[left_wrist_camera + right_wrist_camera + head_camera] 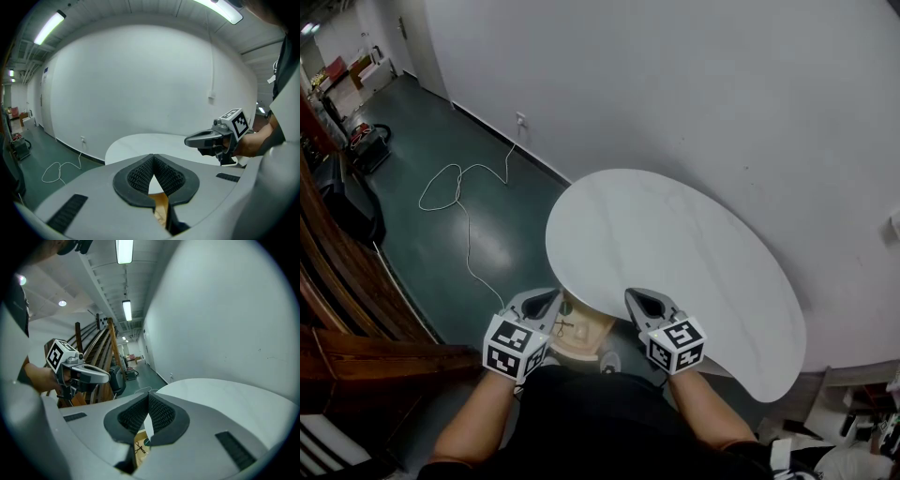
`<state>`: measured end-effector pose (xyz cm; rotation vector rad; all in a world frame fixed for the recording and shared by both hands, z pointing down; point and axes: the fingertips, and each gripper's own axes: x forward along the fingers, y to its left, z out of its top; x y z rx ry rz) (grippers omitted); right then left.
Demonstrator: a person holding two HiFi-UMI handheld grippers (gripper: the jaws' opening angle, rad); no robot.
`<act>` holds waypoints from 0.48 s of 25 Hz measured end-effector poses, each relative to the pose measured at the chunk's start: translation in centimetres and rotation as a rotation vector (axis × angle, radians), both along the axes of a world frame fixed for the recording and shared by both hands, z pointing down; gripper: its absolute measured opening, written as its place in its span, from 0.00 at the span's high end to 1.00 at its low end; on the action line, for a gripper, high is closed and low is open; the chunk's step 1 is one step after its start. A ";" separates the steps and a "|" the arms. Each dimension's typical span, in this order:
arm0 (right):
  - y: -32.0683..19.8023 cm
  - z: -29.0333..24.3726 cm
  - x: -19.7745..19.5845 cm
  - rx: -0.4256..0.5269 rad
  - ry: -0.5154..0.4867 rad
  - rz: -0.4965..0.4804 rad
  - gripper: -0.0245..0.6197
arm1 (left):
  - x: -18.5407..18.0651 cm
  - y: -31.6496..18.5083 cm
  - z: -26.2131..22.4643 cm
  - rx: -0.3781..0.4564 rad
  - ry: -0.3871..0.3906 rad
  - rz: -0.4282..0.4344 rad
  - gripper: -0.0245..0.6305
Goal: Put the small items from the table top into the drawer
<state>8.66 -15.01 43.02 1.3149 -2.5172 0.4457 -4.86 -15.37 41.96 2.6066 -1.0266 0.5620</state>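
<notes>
The left tongs (542, 304) and the right tongs (643, 302) hover side by side at the near edge of the white, rounded surface (675, 253), each held in 1 of the person's hands, with the marker cubes toward the body. In the left gripper view the 2 ribbed pads are pressed together at their tips with nothing pinched between them. The right gripper view shows the same: pads pressed together and empty. Between the 2 tongs, just under the near edge of the surface, a pale wooden drawer (586, 330) stands pulled out toward the person. Small items (565, 325) lie inside it; from above they show only as a dark, thin shape on the drawer bottom, and the right gripper view shows a bit of black cord and something green there, too small to tell apart further. To the left of the surface a white cable (455, 187) loops across the dark green floor (422, 262) up to a wall socket (521, 119).
</notes>
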 end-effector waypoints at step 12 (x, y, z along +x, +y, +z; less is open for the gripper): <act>0.5 -0.1 -0.4 -0.001 0.010 -0.013 0.95 | -0.3 0.6 0.0 -0.003 -0.005 -0.001 0.94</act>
